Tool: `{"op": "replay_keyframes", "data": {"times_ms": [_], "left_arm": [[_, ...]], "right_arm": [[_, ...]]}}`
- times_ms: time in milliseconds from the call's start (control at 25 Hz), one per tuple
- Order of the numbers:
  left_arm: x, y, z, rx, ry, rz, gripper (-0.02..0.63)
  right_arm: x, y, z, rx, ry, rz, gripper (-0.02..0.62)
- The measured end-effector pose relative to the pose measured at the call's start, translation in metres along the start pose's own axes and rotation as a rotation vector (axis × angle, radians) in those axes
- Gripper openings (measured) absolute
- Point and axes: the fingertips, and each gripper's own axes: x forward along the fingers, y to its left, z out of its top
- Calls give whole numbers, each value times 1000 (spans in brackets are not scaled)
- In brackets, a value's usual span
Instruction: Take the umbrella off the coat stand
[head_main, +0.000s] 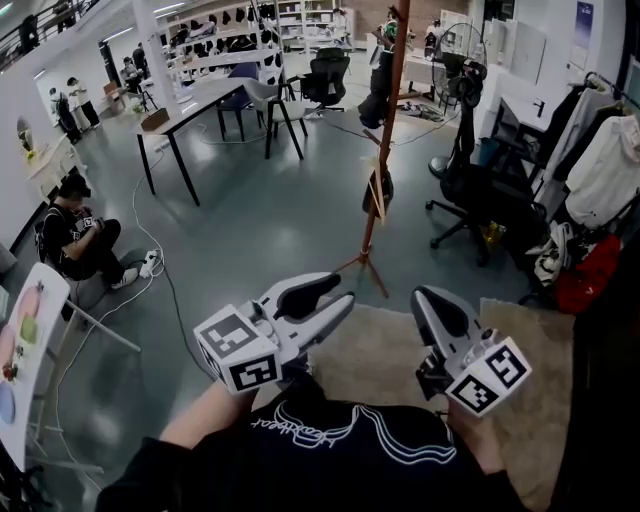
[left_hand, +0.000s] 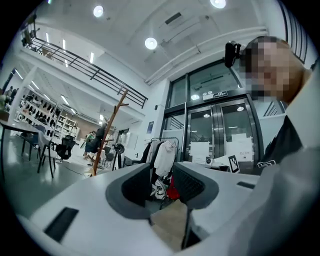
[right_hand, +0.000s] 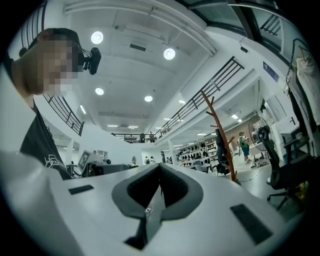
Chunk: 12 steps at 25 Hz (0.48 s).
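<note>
The person holds both tongs low, close to the belly, over a tan rug (head_main: 375, 350). The left forearm (head_main: 205, 415) reaches forward, and the left gripper (head_main: 340, 292) lies about flat and points across to the right. Its jaws stand a little way apart with nothing between them (only the rug and some hanging clothes show through the gap). The right gripper (head_main: 425, 300) sits just beside it and points ahead, tipped up a tiny bit. Its jaws are pressed together and hold nothing.

The brown coat stand (head_main: 392, 120) is farther off on the grey floor, well apart from both tongs. A small dark thing with a pale stick hangs low on the pole; it may be the umbrella (head_main: 377, 190), but it is too small to be sure. A black office chair (head_main: 470, 190) stands near the coat stand.
</note>
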Motion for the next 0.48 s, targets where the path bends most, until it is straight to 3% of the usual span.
{"op": "replay_keyframes", "data": {"times_ms": [480], "left_arm": [[25, 71, -10, -22, -20, 27, 295]], "right_arm": [[36, -45, -22, 28, 12, -41, 3]]}}
